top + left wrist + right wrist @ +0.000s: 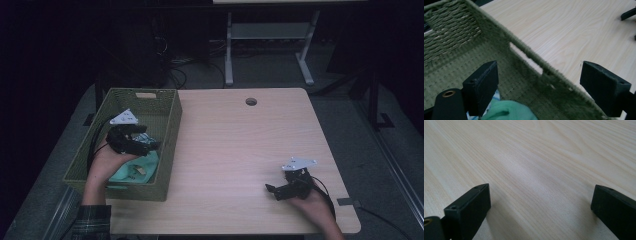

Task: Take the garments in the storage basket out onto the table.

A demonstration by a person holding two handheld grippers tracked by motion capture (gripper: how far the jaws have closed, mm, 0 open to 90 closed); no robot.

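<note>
Left gripper (150,145): hovering over the green woven basket (170,120), its jaws standing spread wide with nothing between them; in the left gripper view (539,82) one jaw is hanging inside the basket and the other is sitting over the desk side of the wall.
Mint green cloth (142,165): lying bunched in the basket's near end, just below the left gripper; also showing in the left gripper view (511,111).
Right gripper (272,191): resting low over the bare desk (240,150) near its front right corner, well apart from the basket, jaws gaping wide and holding nothing (540,205).
</note>
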